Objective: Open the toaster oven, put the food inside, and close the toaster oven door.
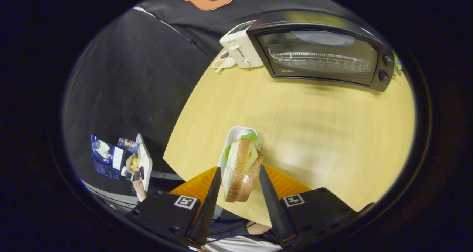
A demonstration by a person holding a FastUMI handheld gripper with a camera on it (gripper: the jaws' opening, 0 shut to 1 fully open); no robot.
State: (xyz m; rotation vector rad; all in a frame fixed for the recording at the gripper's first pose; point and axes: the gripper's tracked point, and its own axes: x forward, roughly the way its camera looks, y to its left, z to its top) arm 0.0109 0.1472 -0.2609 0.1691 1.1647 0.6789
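The gripper (240,178) clamps a sandwich (242,170) above its white dish (232,141). Across the table (314,126), the toaster oven (321,56) door remains closed; opening, loading and closing apparently remain.

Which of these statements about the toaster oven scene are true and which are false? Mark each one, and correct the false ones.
1. The toaster oven door is open. False: it is closed.
2. The sandwich sits between the gripper fingers. True.
3. A white toaster stands beside the toaster oven. True.
4. The sandwich is already inside the oven. False: it is well short of the oven, over a white dish on the wooden table.
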